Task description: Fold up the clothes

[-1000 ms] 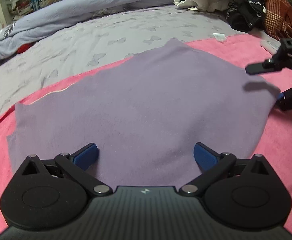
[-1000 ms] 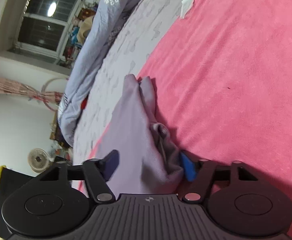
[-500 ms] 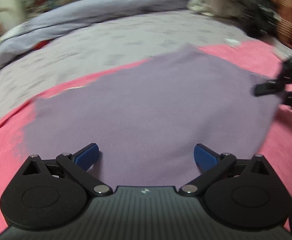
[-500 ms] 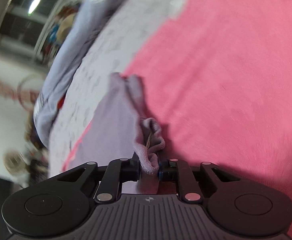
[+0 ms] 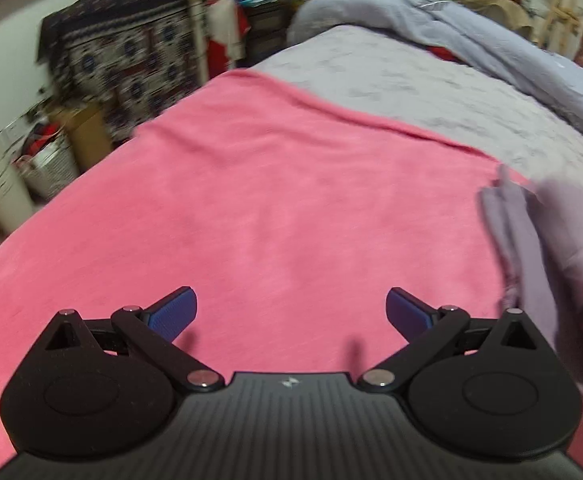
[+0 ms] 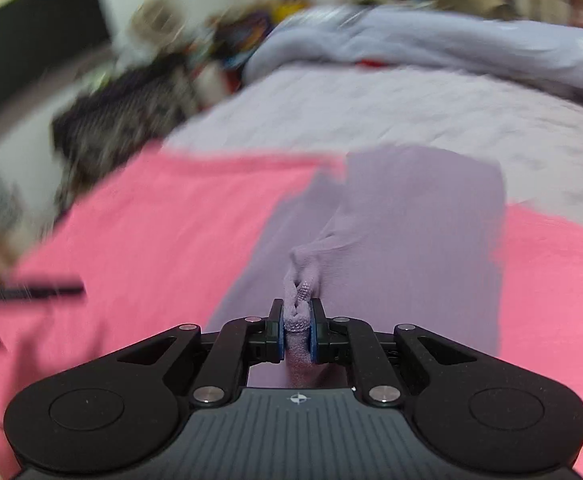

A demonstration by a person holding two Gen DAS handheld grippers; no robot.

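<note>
The right hand-held gripper (image 6: 297, 330) was closing on a bunched edge of the lilac garment (image 6: 411, 240), which trailed ahead of it over the pink blanket (image 6: 171, 220). The left hand-held gripper (image 5: 291, 312) stood apart and empty, the garment to its right. With only one narrow pinch, the fabric could slip out or drag into creases.

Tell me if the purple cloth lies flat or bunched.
Bunched: the purple cloth gathers into a ridge pinched in the closing right gripper.
</note>
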